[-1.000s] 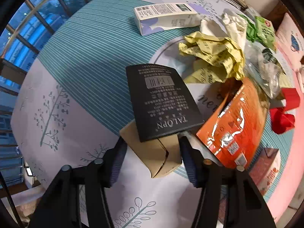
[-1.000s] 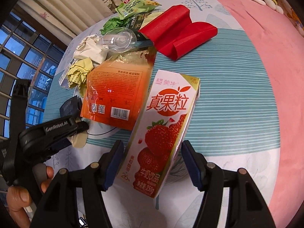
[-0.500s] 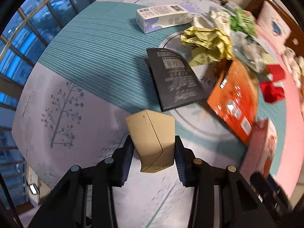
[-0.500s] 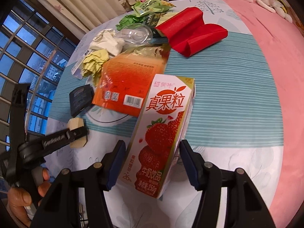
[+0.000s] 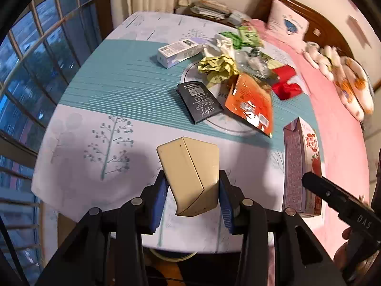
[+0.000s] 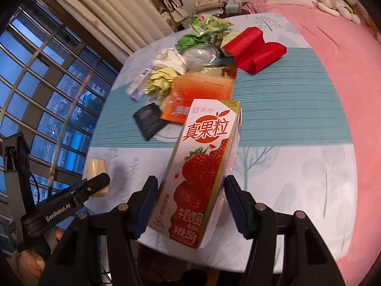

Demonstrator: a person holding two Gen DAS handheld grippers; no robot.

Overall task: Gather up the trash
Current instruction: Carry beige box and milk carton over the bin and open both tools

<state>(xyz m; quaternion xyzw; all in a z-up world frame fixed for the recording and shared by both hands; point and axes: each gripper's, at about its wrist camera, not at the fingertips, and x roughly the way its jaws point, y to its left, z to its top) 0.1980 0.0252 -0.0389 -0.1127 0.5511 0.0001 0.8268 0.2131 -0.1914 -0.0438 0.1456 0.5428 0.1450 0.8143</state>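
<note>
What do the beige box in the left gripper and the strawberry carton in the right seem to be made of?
Beige box: probably plain matte cardboard, with sharp folded edges and no print. Strawberry carton: looks like coated paperboard, glossy printed faces and creased corners.

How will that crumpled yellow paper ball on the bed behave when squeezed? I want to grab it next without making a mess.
The crumpled yellow paper looks loosely wadded with open folds, so it will probably compress and feel very light. Its irregular creases should give the pads grip rather than slip. It leans against the orange pouch and white paper, so lifting it may nudge those.
</note>
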